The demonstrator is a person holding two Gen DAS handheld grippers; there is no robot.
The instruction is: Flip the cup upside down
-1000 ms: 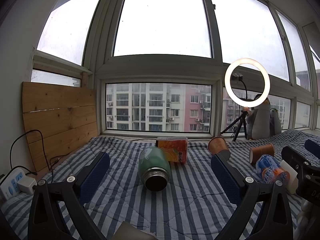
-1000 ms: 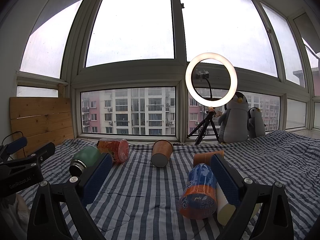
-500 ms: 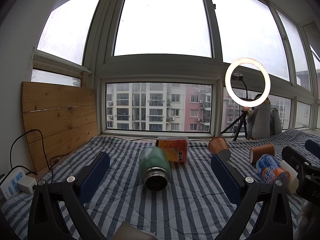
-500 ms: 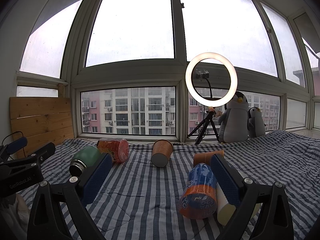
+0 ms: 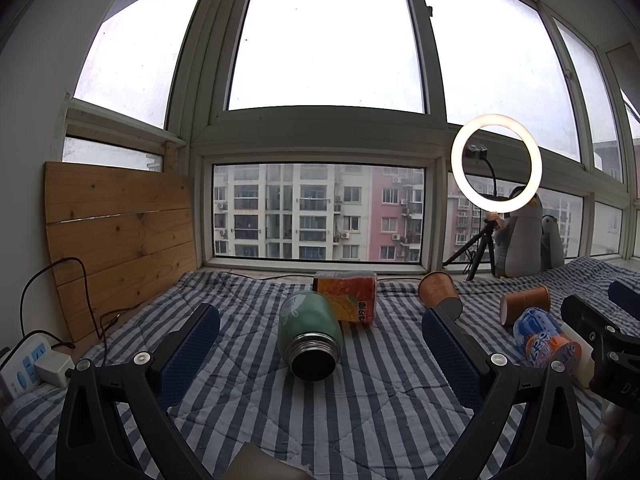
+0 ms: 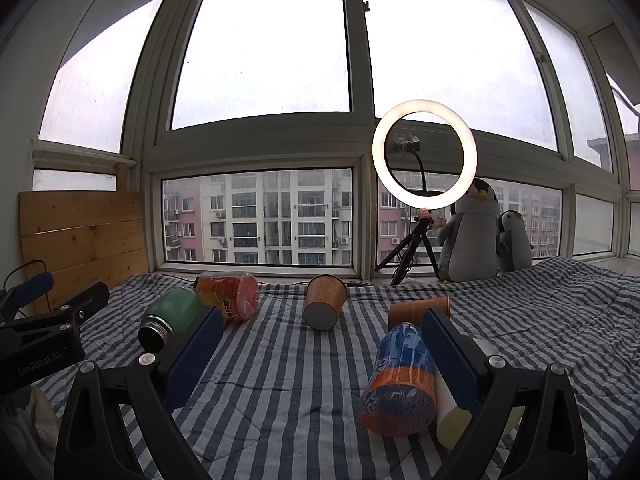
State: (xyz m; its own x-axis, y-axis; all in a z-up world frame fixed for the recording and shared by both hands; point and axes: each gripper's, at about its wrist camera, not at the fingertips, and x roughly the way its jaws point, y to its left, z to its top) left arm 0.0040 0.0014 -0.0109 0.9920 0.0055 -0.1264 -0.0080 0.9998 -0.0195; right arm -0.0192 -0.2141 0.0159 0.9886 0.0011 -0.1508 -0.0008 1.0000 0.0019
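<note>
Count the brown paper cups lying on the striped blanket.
2. One brown paper cup lies on its side mid-blanket, below the window. The second paper cup lies to its right, partly hidden behind the blue-and-orange can. More could be hidden.

Near the ring light there were two paper cups, one green flask, two penguins, two wrapped cups and one white cup.
</note>
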